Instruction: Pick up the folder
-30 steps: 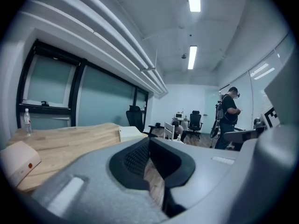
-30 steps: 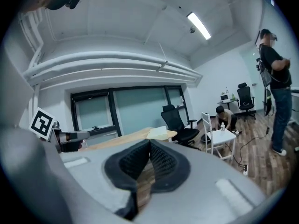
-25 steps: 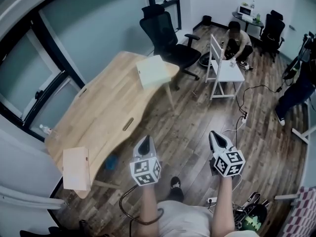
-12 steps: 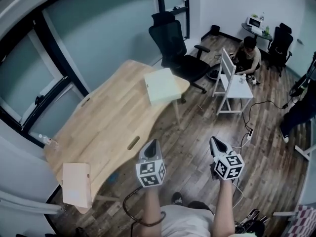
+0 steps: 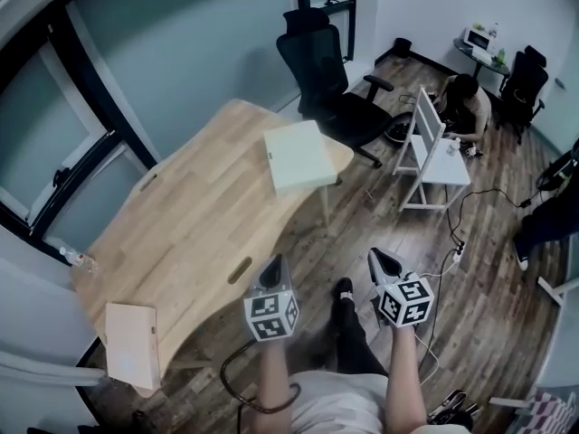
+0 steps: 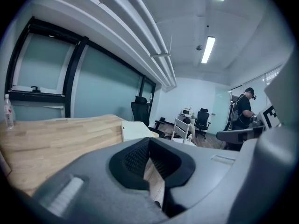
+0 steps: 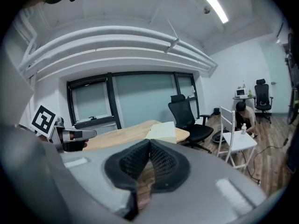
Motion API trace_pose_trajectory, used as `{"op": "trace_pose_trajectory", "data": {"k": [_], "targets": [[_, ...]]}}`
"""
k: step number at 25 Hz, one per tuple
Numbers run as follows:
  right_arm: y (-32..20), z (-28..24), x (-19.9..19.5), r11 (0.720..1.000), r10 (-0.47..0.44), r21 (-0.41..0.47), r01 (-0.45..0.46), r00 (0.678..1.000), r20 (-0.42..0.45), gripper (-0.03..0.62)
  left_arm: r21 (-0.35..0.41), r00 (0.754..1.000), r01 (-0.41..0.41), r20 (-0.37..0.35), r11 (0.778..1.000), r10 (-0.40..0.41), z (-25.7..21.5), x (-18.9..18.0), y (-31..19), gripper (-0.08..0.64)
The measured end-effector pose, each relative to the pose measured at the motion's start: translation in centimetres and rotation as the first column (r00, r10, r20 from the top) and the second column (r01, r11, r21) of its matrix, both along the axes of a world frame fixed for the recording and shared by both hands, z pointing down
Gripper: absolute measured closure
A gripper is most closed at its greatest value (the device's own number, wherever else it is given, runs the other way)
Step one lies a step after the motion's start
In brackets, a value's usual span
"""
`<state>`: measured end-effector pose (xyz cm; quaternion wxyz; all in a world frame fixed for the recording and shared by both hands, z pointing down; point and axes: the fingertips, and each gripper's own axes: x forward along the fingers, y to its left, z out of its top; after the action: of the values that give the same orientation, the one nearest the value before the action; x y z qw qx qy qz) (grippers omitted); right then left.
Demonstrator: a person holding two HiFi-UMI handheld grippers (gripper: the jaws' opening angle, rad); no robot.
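Both closed, left tongs and right tongs have neared the white folder.

This is an office. A black wheeled swivel chair stands by a long pale wooden bench, beside frosted glass partition walls in black frames. Long strip lights run overhead.

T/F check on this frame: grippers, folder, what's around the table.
1. The white folder lies on the wooden table. True.
2. The left gripper grips the folder. False: it is shut, empty, far from the folder.
3. The right gripper is shut and empty. True.
4. A bottle stands on the folder. False: it is near the table's opposite end.
5. A black office chair stands by the folder's end of the table. True.
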<state>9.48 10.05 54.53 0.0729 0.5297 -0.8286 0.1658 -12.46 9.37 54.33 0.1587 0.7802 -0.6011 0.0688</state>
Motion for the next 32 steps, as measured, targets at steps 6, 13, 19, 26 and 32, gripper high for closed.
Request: {"op": "trace_pose_trajectory", "data": {"k": [6, 13, 19, 26, 32], "targets": [[-8.7, 0.2, -0.3, 0.999, -0.041, 0.003, 0.041, 0.999, 0.012, 0.591, 0.006, 0.999, 0.047, 0.017, 0.999, -0.047, -0.4, -0.8, -7.6, 0.552], [-20.0, -0.4, 0.0, 0.997, -0.082, -0.008, 0.082, 0.996, 0.037, 0.591, -0.010, 0.995, 0.087, 0.051, 0.996, -0.087, -1.1, -0.7, -17.1, 0.552], [-28.9, -1.0, 0.3, 0.993, -0.114, -0.007, 0.115, 0.991, 0.071, 0.591, -0.022, 0.989, 0.139, 0.062, 0.990, -0.137, -1.4, -0.6, -24.2, 0.552], [-37.2, 0.8, -0.1, 0.984, -0.175, -0.032, 0.178, 0.982, 0.066, 0.591, -0.040, 0.980, 0.185, 0.084, 0.982, -0.181, -0.9, -0.1, -31.6, 0.552], [-42.4, 0.7, 1.4, 0.980, -0.195, -0.014, 0.197, 0.977, 0.088, 0.591, -0.035, 0.978, 0.199, 0.066, 0.979, -0.196, -0.7, 1.9, -36.2, 0.552]]}}
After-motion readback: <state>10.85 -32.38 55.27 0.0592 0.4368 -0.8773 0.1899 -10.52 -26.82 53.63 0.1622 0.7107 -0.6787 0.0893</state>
